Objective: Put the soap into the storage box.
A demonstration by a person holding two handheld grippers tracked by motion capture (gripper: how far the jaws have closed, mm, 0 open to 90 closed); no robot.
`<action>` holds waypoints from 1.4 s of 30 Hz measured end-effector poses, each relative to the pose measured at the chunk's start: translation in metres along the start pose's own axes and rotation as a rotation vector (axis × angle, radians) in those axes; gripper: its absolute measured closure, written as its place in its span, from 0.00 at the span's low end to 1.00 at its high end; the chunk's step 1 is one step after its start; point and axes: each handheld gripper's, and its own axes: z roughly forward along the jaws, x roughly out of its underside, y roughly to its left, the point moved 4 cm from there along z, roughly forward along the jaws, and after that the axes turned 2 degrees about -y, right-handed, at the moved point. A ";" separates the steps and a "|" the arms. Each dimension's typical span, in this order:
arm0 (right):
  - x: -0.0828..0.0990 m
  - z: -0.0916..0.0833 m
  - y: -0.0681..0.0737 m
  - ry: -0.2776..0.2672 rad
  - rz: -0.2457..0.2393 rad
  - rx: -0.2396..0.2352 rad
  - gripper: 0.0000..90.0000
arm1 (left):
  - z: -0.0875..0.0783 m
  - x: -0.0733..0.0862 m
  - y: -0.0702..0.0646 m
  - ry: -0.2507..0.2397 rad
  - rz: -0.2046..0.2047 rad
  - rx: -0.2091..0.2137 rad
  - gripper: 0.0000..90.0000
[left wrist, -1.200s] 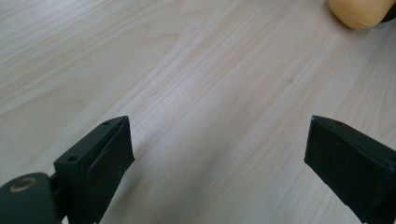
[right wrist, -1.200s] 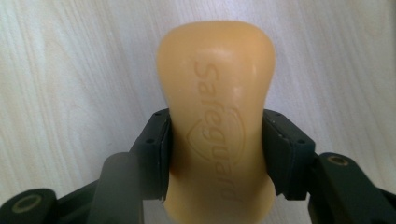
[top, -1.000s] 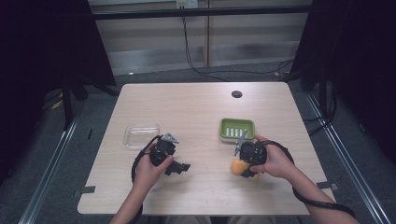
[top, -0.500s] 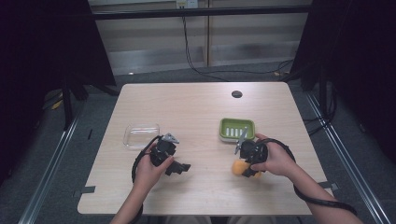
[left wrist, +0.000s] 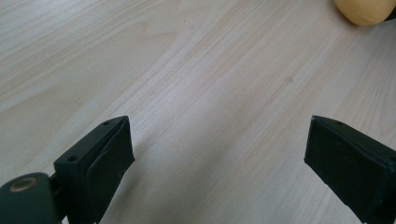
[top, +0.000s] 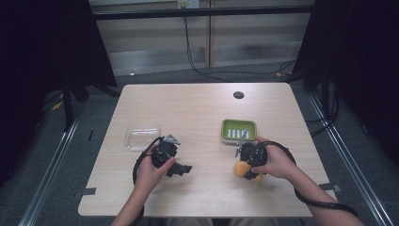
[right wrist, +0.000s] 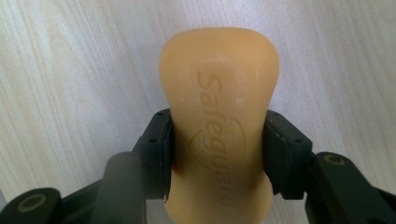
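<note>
An orange bar of soap (right wrist: 219,112) with embossed lettering sits squeezed between the two black jaws of my right gripper (right wrist: 217,149). In the high view the soap (top: 241,168) pokes out of the right gripper (top: 245,165) just in front of a green soap dish (top: 239,130). My left gripper (top: 183,168) rests low over the table's front left part, pointing right. Its jaws stand wide apart in the left gripper view (left wrist: 219,149) with bare wood between them. The soap's edge (left wrist: 364,10) peeks in at that view's top right.
A clear shallow container (top: 142,136) lies on the table (top: 197,108) to the left, behind the left hand. A dark round hole (top: 238,95) marks the far right part of the tabletop. Cables trail from both grippers toward the front edge.
The right gripper with the soap has shifted slightly. The left gripper has stayed where it was.
</note>
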 end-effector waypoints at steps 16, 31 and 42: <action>0.000 -0.002 0.003 0.064 0.022 -0.029 0.56 | -0.002 0.000 0.002 0.011 0.009 -0.004 0.09; -0.004 -0.020 -0.004 0.014 0.026 -0.027 0.56 | -0.005 0.000 0.003 0.031 0.045 -0.001 0.09; -0.013 -0.033 -0.008 0.001 0.038 -0.028 0.56 | -0.004 0.000 0.001 0.002 0.004 -0.007 0.09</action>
